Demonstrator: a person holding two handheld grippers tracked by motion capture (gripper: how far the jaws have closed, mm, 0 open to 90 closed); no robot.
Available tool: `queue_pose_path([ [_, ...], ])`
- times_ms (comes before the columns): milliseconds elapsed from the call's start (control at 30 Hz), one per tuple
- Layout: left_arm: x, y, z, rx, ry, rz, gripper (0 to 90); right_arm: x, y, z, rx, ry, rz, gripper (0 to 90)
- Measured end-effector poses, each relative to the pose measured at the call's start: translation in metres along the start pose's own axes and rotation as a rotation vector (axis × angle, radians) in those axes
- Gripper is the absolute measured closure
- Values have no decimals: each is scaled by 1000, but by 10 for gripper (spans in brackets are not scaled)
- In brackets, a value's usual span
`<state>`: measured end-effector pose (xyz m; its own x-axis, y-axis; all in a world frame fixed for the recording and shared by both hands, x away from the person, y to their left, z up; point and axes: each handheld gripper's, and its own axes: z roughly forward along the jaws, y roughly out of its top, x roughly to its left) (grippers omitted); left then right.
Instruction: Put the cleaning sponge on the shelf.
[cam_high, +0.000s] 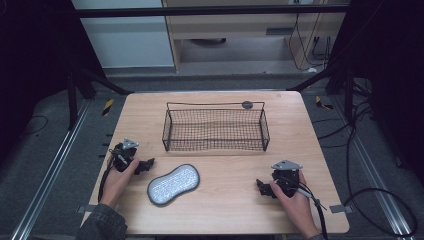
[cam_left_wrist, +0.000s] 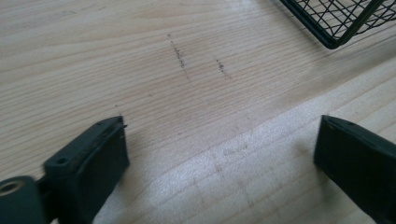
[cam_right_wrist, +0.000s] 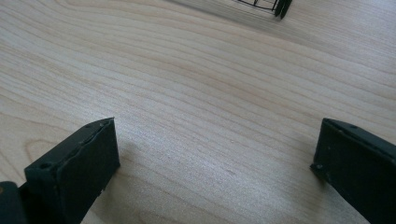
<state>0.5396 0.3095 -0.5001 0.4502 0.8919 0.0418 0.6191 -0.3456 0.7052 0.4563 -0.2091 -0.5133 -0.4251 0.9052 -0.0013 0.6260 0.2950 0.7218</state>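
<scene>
- High view: a wooden table (cam_high: 225, 210) carries a black wire basket (cam_high: 215, 126) toward its far side, standing upright with its opening up.
- A grey, peanut-shaped sponge (cam_high: 173, 183) lies flat on the near half of the table, in front of the basket and apart from it.
- The left gripper (cam_high: 148, 164) rests on the table at the left, held by the left hand (cam_high: 118, 181), its tips pointing right toward the sponge; it is just beside the sponge's left end without touching it.
- The right gripper (cam_high: 261, 187) rests at the right, held by the right hand (cam_high: 294, 199), pointing left; it is well apart from the sponge, with bare wood between them.
- Left gripper view: the two black jaws stand wide apart with bare table between them, so the gripper is released and holds nothing. A corner of the basket (cam_left_wrist: 337, 21) shows at the upper right, and faint dark marks (cam_left_wrist: 179, 55) run across the wood.
- Right gripper view: the jaws are likewise spread wide over bare wood, grasping nothing. A small bit of the basket (cam_right_wrist: 273, 5) shows at the top edge.
</scene>
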Motion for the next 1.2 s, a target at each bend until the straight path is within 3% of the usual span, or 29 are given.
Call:
queue_pose_path([
  [167, -5, 7, -14, -15, -19, 22, 43, 0, 0, 0, 0, 0, 0, 3],
  [300, -11, 13, -27, -16, -36, 75, 31, 0, 0, 0, 0, 0, 0, 4],
  [333, -12, 16, -33, -32, -58, 97, 30, 0, 0, 0, 0, 0, 0, 4],
  [600, -15, 25, -54, -43, -107, 138, 34, -1, 1, 0, 2, 5, -6, 3],
  [833, -24, 35, -71, 12, -125, 172, 35, 0, 0, 0, 1, 4, -5, 3],
  [1200, -49, 47, -80, 89, -162, 273, 35, 0, 0, 0, 0, 4, -5, 3],
])
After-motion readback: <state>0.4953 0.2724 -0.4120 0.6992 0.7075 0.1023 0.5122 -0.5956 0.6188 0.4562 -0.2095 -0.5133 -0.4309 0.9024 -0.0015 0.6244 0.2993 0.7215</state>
